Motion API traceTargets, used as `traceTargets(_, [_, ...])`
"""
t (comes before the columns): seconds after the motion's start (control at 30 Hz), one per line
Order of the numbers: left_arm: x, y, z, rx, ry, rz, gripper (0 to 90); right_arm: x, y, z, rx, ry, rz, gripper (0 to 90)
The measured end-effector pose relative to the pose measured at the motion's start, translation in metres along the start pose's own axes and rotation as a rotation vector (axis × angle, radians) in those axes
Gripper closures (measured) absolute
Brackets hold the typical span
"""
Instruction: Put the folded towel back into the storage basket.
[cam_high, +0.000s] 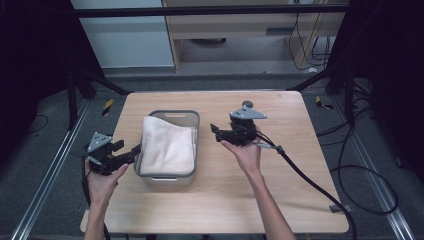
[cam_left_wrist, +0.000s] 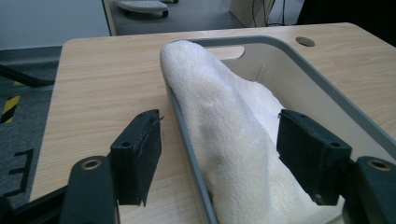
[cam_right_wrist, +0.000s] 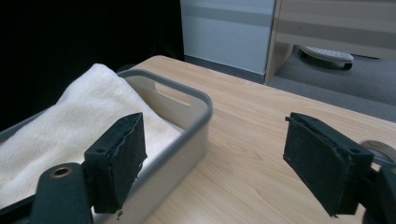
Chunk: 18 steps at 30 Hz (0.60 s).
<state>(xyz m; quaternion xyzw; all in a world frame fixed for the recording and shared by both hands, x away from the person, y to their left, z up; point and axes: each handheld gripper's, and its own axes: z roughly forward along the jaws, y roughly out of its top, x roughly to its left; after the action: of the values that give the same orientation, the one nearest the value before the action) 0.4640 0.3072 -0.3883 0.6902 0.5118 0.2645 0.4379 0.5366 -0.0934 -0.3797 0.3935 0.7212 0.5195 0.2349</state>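
The left tool (cam_high: 131, 151) sits low at the near left corner of the tub, its two black jaws standing wide apart with nothing between them but air. In the left gripper view the tub's grey rim runs up between the jaws, one pad over bare bench and the other over the cloth; I can't tell whether either pad touches it. The right tool (cam_high: 216, 131) is held in the person's right hand (cam_high: 245, 152) just off the tub's right side, above the bench, jaws also spread wide and empty. The pads on both tools look like flat rectangular blocks faced with rough, dark foam, a little frayed at the edges.

The tub (cam_high: 195, 131) is a rounded rectangular basin, pale inside with a darker grey rolled rim, smooth like plastic, with a slot handle cut into its far end wall. Inside lies a folded white towel (cam_high: 167, 146), thick and nubbly like terry cloth. It takes up most of the tub, and its left edge rides up and drapes over the left rim, as the left gripper view (cam_left_wrist: 224, 126) shows plainly.

The bench (cam_high: 280, 190) is a light wood-grain top with rounded corners, and a small round hole (cam_left_wrist: 304, 41) shows near its far edge. A black cable (cam_high: 310, 182) trails from the right tool across the bench and down to the grey carpeted floor.
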Motion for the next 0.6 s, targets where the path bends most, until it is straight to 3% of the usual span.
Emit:
traceTargets(0.13, [0.006,-0.004,0.000,-0.010,0.025,0.002,27.7,-0.016,-0.008,-0.020,0.006,-0.013,0.003,17.8])
traceTargets(0.17, [0.010,-0.007,0.000,-0.011,0.036,0.001,27.6,-0.027,-0.015,-0.032,0.012,-0.021,0.010,16.9])
traceTargets(0.33, [0.022,-0.017,0.002,-0.012,0.050,-0.002,27.0,-0.055,-0.040,-0.060,0.034,-0.052,0.037,15.7])
traceTargets(0.5, [0.037,-0.030,0.002,0.010,0.079,-0.004,34.5,-0.079,-0.065,-0.084,0.050,-0.086,0.073,15.9])
traceTargets(0.6, [0.044,-0.039,0.002,0.031,0.100,-0.011,43.8,-0.090,-0.079,-0.095,0.060,-0.099,0.091,17.3])
